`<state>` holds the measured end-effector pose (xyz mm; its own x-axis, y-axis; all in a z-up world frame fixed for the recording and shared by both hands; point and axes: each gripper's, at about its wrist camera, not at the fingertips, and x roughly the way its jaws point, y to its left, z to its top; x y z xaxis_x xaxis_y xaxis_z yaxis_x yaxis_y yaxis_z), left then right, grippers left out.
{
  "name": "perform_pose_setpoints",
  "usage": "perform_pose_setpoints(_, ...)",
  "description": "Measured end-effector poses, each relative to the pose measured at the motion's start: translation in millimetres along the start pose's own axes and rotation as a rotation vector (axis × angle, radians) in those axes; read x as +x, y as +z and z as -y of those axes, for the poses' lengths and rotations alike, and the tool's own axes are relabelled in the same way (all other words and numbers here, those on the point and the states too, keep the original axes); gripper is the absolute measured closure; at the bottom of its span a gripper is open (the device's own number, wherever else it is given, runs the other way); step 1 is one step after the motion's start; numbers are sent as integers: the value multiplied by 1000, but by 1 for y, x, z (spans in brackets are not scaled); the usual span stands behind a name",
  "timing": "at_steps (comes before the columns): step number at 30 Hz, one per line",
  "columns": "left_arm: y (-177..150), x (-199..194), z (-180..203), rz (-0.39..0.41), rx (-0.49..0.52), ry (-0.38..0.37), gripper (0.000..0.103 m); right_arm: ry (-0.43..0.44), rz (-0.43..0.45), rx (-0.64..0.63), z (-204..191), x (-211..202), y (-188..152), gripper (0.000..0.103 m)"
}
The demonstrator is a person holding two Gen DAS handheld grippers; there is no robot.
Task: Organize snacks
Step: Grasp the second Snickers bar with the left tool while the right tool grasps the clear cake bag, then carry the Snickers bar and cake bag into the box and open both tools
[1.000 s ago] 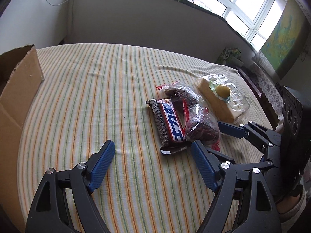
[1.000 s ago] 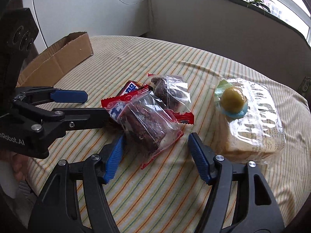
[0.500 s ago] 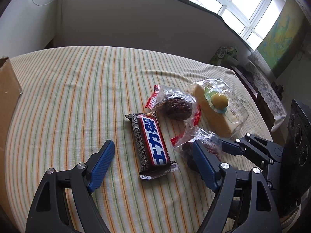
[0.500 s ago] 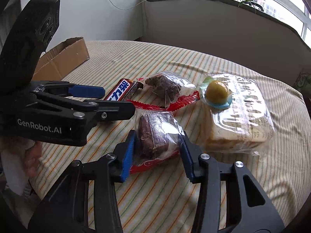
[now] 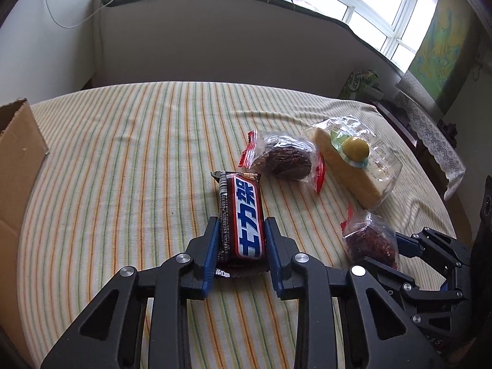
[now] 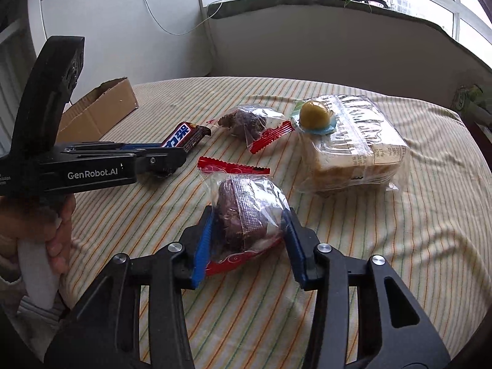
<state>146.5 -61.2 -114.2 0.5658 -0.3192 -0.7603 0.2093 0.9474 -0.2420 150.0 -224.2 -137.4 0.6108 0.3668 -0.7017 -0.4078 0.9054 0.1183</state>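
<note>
My left gripper [image 5: 241, 230] is shut on a chocolate bar [image 5: 243, 215] in a brown, red and blue wrapper; the bar also shows in the right wrist view [image 6: 184, 135]. My right gripper [image 6: 249, 224] is shut on a dark cake in a clear packet with red ends [image 6: 246, 212], seen too in the left wrist view [image 5: 369, 240]. A second dark cake packet [image 5: 283, 158] lies on the striped cloth beyond the bar. A bagged loaf of sliced bread [image 6: 353, 150] with a yellow jelly cup [image 6: 313, 113] on top lies to the right.
An open cardboard box [image 5: 15, 160] stands at the left edge of the round table [image 5: 138, 141]; it also shows in the right wrist view [image 6: 101, 107]. A low wall and window sill with potted plants run behind the table.
My left gripper moved forward and closed on the chocolate bar. My right gripper, closed on the cake packet half a second ago, drew it back to the right, away from the other snacks.
</note>
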Motion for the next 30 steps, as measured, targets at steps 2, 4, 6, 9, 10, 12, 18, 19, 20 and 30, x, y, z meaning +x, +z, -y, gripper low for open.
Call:
perform_pose_setpoints(2,-5,-7,1,15,-6,-11,76,0,10,15,0,-3,-3,58)
perform_pose_setpoints(4,-10,-16,1,36,-11,-25,76,-2,23,31,1,-8,-6,58)
perform_pose_setpoints(6,-17,-28,0,80,-17,-51,76,-2,40,53,2,-15,-11,58)
perform_pose_setpoints(9,-30,-43,2,124,-18,-59,76,7,69,89,0,-22,-16,58)
perform_pose_setpoints(10,-34,-47,3,143,-18,-70,76,6,78,98,-1,-24,-17,58)
perform_pose_setpoints(12,-42,-53,7,156,-16,-67,76,12,93,113,-2,-31,-18,58)
perform_pose_setpoints(18,-44,-79,12,201,0,-72,76,-12,185,82,-23,-67,-2,58)
perform_pose_setpoints(19,-43,-88,13,220,9,-67,76,-15,207,73,-27,-76,3,58)
perform_pose_setpoints(20,-41,-98,15,243,17,-61,76,-19,229,61,-31,-85,8,58)
perform_pose_setpoints(30,-31,-199,13,480,54,-11,76,-61,366,-62,-89,-150,42,58)
